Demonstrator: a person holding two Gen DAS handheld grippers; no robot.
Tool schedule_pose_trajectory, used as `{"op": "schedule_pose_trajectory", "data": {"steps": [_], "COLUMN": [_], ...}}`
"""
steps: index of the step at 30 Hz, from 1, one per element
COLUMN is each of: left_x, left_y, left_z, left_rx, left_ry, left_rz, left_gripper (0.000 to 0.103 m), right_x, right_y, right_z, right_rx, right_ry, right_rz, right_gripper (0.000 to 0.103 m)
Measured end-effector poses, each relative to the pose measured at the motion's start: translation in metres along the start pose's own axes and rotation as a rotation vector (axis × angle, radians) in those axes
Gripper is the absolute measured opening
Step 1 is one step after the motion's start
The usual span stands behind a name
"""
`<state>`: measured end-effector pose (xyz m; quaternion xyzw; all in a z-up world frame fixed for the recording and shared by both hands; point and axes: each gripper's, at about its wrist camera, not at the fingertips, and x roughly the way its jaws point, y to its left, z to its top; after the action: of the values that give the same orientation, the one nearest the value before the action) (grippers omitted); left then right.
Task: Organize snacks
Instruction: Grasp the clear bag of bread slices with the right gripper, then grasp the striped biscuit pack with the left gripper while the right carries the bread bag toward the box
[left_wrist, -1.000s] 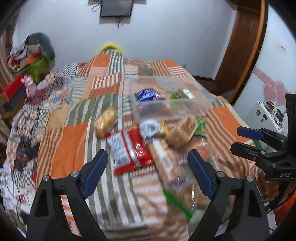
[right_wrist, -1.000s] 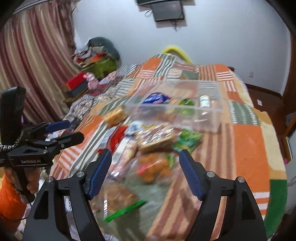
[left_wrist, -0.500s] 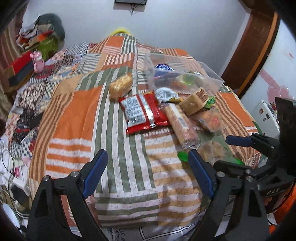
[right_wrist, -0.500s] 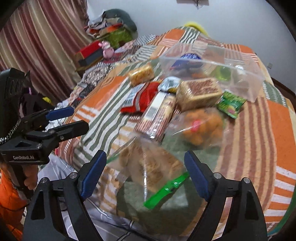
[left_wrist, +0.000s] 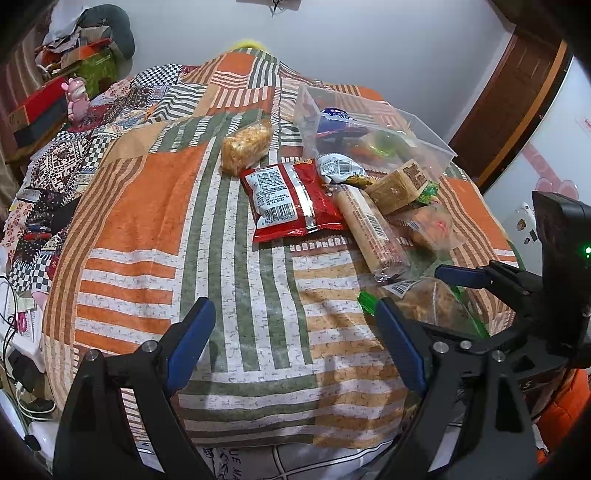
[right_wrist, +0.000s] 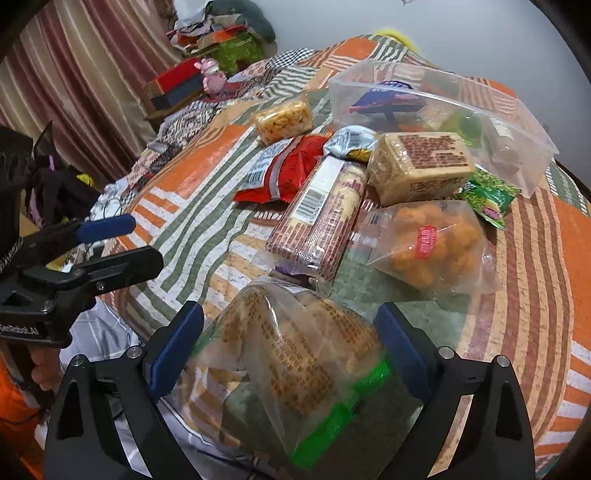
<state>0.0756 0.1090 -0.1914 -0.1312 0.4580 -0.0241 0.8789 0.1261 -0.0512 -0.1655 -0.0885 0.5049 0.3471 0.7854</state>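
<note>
A clear zip bag of brown snacks (right_wrist: 295, 354) with a green seal lies at the bed's near edge. My right gripper (right_wrist: 290, 347) straddles it with its jaws opening, and the pads do not press on it. Beyond it lie a long biscuit pack (right_wrist: 321, 218), a bag of orange puffs (right_wrist: 428, 243), a tan block pack (right_wrist: 421, 162), a red packet (left_wrist: 291, 199) and a yellow puffed-rice pack (left_wrist: 245, 146). A clear plastic bin (right_wrist: 532, 147) behind them holds a few snacks. My left gripper (left_wrist: 295, 343) hangs open over bare striped bedspread, left of the pile.
The patchwork bedspread (left_wrist: 140, 206) covers the whole bed. A small green packet (right_wrist: 487, 195) and a silver packet (right_wrist: 351, 140) sit among the snacks. Boxes, clothes and a pink toy (left_wrist: 75, 99) are piled at the far left. A curtain (right_wrist: 74, 74) hangs on the left.
Both grippers have sunk toward the bed and tipped downward. The right one's jaws have widened and now flank the zip bag. The left gripper's opening looks the same.
</note>
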Motion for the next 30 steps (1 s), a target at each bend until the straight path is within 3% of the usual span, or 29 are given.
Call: {"op": "schedule_pose_trajectory", "data": {"steps": [5,9,11,16,26,30], "left_x": [0.004,0.005,0.006,0.006,0.035,0.054], "left_y": [-0.006,-0.011,-0.013,-0.021,-0.066,-0.079], "left_z": [0.001,0.003,0.004,0.009,0.033,0.046], "left_rx": [0.015,0.027,0.029,0.050,0.124,0.132], "left_ry": [0.007,0.007,0.005,0.003,0.009,-0.002], "left_rz": [-0.002,-0.001,-0.002,-0.011,-0.061,-0.021], "left_gripper": [0.089,0.089,0.089,0.089,0.089,0.089], "right_x": [0.006,0.004,0.000,-0.015,-0.060,-0.075], "right_y": [-0.003,-0.009,-0.011,-0.019,-0.071,-0.087], "right_z": [-0.002,-0.004,-0.006,-0.009,-0.024,-0.029], "right_rx": [-0.016,-0.017,-0.012,-0.012,0.114,0.156], "right_ry": [0.015,0.009,0.001,-0.047,-0.128,-0.168], "right_rz": [-0.003,0.024,0.032,-0.022,-0.126,-0.148], "right_gripper": [0.083,0.065,0.061,0.059,0.056,0.056]}}
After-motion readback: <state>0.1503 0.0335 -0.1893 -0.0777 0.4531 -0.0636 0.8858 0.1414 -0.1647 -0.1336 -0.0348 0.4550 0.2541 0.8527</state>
